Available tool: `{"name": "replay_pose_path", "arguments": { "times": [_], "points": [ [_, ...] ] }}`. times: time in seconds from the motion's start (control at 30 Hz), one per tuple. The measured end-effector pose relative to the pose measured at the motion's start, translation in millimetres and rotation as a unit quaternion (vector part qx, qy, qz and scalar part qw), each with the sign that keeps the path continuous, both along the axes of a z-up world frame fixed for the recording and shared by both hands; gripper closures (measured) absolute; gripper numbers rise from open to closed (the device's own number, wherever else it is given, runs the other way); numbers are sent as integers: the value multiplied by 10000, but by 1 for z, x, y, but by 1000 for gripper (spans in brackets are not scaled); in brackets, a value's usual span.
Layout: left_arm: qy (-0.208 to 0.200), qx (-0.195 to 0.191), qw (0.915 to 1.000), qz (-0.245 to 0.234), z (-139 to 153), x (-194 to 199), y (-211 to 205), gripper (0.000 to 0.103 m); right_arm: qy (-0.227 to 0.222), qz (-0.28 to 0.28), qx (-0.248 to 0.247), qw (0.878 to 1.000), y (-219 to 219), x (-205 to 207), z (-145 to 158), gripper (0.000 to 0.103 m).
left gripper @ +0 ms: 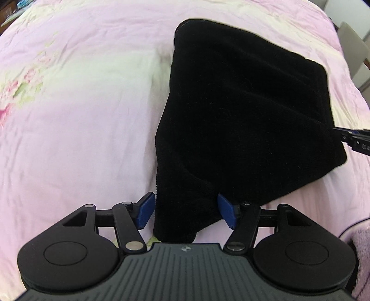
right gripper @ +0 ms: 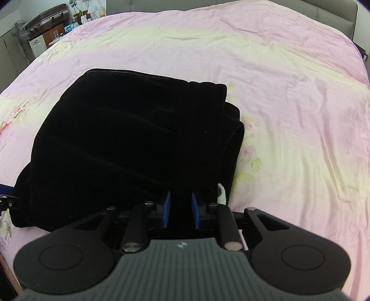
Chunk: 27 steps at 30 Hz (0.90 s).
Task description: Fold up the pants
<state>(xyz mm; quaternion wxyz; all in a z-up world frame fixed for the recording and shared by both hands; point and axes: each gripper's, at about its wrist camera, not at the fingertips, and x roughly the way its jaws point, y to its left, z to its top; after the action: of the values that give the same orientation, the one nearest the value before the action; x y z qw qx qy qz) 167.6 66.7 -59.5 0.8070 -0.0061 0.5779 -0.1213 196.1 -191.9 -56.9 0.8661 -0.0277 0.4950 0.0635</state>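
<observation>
Black pants point(left gripper: 242, 120) lie folded in a thick bundle on the pink bedspread point(left gripper: 81, 139). My left gripper point(left gripper: 186, 211) is open, its blue pads point(left gripper: 145, 211) standing on either side of the bundle's near corner. My right gripper point(right gripper: 181, 209) has its blue pads point(right gripper: 166, 209) close together on a fold at the near edge of the pants point(right gripper: 129, 139). The right gripper's tip also shows at the right edge of the left wrist view point(left gripper: 351, 136), at the side of the pants. A white label point(right gripper: 222, 196) sticks out at the pants' near right edge.
The pink floral bedspread point(right gripper: 289, 104) stretches wide around the pants. A cabinet, a fan and clutter point(right gripper: 46, 30) stand beyond the bed's far left. A grey headboard point(right gripper: 346, 18) runs along the far side. A chair point(left gripper: 353, 51) stands at the right.
</observation>
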Motion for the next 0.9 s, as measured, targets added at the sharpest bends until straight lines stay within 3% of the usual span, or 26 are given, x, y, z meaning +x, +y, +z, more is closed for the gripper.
{"name": "replay_pose_path", "arguments": {
  "times": [0.13, 0.27, 0.4, 0.63, 0.73, 0.9],
  "points": [
    [-491, -163, 9984, -240, 31, 3, 10, 35, 40, 168, -90, 9998, 4, 3, 13, 88],
    [-1046, -341, 9938, -150, 56, 22, 13, 36, -71, 229, 155, 9996, 1, 10, 34, 80],
    [-1318, -481, 9901, -5, 61, 57, 11, 37, -353, 247, 154, 9990, 0, 27, 47, 80],
    [-1324, -542, 9897, 86, 29, 109, -6, 47, -432, -222, 590, 9971, -10, 72, 39, 80],
    [-1116, -569, 9921, 89, 14, 128, -11, 56, -353, -305, 450, 9979, -10, 88, 25, 80],
    [-791, -484, 9956, 98, -13, 151, -19, 58, -261, -291, 277, 9988, -16, 109, -5, 85]
  ]
}}
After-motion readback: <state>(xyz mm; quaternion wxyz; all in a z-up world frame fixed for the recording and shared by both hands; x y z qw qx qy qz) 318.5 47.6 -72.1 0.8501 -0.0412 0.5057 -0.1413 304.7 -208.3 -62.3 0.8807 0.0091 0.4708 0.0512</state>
